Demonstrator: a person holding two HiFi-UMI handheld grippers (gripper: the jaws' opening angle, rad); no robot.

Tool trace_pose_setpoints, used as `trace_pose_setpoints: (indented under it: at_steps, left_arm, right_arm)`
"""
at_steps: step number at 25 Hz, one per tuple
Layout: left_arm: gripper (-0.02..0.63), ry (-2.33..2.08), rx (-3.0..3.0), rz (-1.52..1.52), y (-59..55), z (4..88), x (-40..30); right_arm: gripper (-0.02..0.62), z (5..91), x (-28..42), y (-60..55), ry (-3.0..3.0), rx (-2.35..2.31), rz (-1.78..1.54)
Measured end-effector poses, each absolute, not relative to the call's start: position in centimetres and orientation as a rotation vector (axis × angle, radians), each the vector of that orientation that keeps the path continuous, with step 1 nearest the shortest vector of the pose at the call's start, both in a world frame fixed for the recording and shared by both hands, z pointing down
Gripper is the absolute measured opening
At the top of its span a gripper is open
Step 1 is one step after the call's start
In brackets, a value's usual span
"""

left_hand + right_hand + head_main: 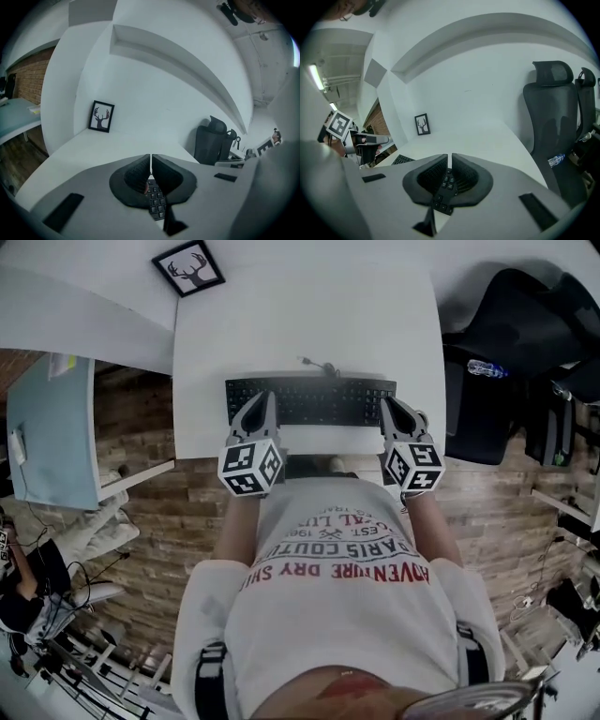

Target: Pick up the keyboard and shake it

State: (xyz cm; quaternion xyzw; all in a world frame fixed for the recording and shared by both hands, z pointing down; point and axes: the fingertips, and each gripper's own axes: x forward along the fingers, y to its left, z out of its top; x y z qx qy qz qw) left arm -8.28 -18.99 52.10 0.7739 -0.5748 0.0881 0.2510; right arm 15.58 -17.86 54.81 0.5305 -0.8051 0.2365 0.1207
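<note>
A black keyboard point(323, 401) lies flat near the front edge of the white table point(300, 324). My left gripper point(268, 397) is over the keyboard's left end and my right gripper point(385, 401) over its right end. Both sets of jaws are shut tip to tip with nothing between them. In the left gripper view the closed left gripper point(150, 158) has keys of the keyboard point(157, 204) showing just below its tips. The right gripper view shows the same: the shut right gripper point(449, 157) with keyboard keys point(442, 191) under it.
A framed deer picture point(188, 267) stands at the table's far left corner. A cable point(319, 364) runs back from the keyboard. A black office chair point(511, 334) with a water bottle point(486, 368) on it is right of the table. A light blue desk point(52, 427) is at the left.
</note>
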Motion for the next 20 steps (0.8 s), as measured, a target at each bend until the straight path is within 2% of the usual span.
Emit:
trace_pose_setpoints:
  at_steps: [6, 7, 8, 10, 14, 16, 20]
  left_arm:
    - [0.034, -1.529, 2.077, 0.383, -20.2, 56.4, -11.2]
    - [0.035, -1.508, 2.061, 0.412, -20.3, 57.4, -11.6]
    - [0.043, -1.489, 2.046, 0.440, -20.3, 58.5, -12.0]
    - [0.175, -1.451, 2.019, 0.474, -20.2, 60.3, -13.4]
    - [0.279, -1.420, 1.938, 0.477, -20.6, 63.7, -17.4]
    - [0.313, -1.380, 1.920, 0.505, -21.0, 65.2, -18.4]
    - [0.322, -1.251, 1.880, 0.544, -21.1, 67.7, -19.0]
  right_arm:
    - [0.030, 58.8, 17.8, -19.1, -2.255, 1.564, 0.773]
    - [0.061, 59.6, 18.2, -19.2, -2.236, 1.545, 0.794]
    - [0.141, 60.5, 18.5, -19.2, -2.220, 1.517, 0.815]
    - [0.218, 62.2, 18.7, -19.1, -2.187, 1.456, 0.845]
    - [0.265, 65.1, 19.0, -19.0, -2.115, 1.396, 0.913]
    - [0.276, 66.2, 19.8, -19.4, -2.077, 1.402, 0.962]
    - [0.279, 68.0, 20.3, -19.9, -2.023, 1.384, 1.051]
